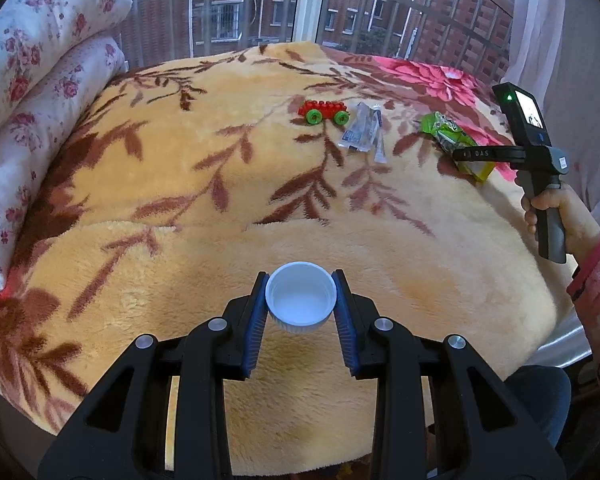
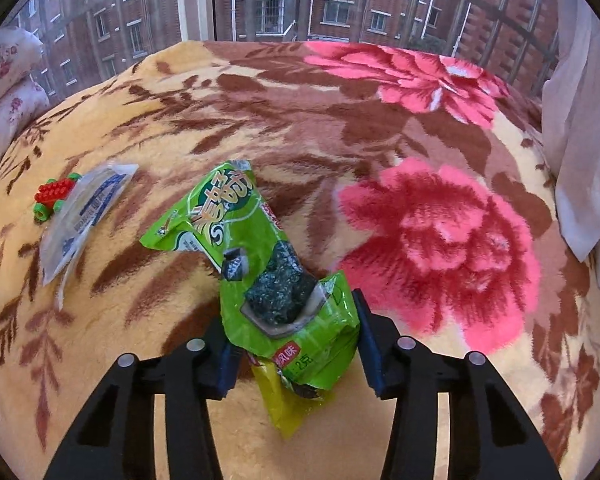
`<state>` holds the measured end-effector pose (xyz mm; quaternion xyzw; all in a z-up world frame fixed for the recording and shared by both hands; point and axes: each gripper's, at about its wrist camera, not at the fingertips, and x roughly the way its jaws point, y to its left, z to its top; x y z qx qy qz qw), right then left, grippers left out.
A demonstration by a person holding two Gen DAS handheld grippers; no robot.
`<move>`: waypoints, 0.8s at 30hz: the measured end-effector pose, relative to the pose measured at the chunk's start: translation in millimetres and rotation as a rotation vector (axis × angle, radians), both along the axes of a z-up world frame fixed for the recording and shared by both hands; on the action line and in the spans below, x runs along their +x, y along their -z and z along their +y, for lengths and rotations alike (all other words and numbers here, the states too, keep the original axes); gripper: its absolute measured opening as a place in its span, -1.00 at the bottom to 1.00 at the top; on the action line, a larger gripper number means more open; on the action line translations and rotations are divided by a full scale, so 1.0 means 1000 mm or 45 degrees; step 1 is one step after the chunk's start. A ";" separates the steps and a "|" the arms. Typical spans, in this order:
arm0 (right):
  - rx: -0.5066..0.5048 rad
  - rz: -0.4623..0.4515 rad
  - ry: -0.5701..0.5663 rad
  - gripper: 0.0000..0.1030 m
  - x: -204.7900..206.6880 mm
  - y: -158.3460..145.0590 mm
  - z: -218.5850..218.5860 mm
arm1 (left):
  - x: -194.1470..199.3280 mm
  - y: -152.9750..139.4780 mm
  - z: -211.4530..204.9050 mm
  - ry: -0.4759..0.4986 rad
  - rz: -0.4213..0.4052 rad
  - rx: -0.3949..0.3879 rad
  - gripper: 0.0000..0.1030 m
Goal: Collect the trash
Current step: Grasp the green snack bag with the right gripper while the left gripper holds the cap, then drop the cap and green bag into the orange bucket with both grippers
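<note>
A bed covered by a plush yellow blanket (image 1: 204, 184) with brown leaves and pink flowers is seen from two hand-held grippers, with a barred window behind. In the left wrist view, a white bottle cap (image 1: 301, 298) is held, open side up, between the blue-padded fingers of the left gripper (image 1: 301, 300), just above the blanket. In the right wrist view, the right gripper (image 2: 292, 344) is set around the near end of a crumpled green snack wrapper (image 2: 260, 264); its fingers (image 2: 366, 340) stand at either side of the foil, moderately apart, and whether they already press it cannot be told. Further off lie a clear plastic wrapper (image 2: 82, 216) and, just beside it, a red and green toy car (image 2: 52, 196) (a toy, probably not trash). The step in hand is judged to be the grasp of the green wrapper. It is best done by closing the fingers squarely across the bunched lower part, where the foil is thickest, and low enough that the slippery film is not squeezed out, yet without the blanket pile being pinched. The cap should be kept level and firmly clamped meanwhile.
</note>
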<state>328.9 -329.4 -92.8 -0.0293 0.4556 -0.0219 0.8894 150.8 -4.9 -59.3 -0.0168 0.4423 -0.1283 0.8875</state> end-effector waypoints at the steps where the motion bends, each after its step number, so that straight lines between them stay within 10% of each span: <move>1: 0.006 -0.004 0.002 -0.07 -0.003 -0.002 0.000 | -0.001 -0.001 -0.001 0.000 -0.004 0.001 -0.39; 24: 0.139 -0.104 -0.195 -0.08 -0.197 -0.066 0.042 | -0.075 -0.033 -0.024 0.118 -0.098 0.007 -0.40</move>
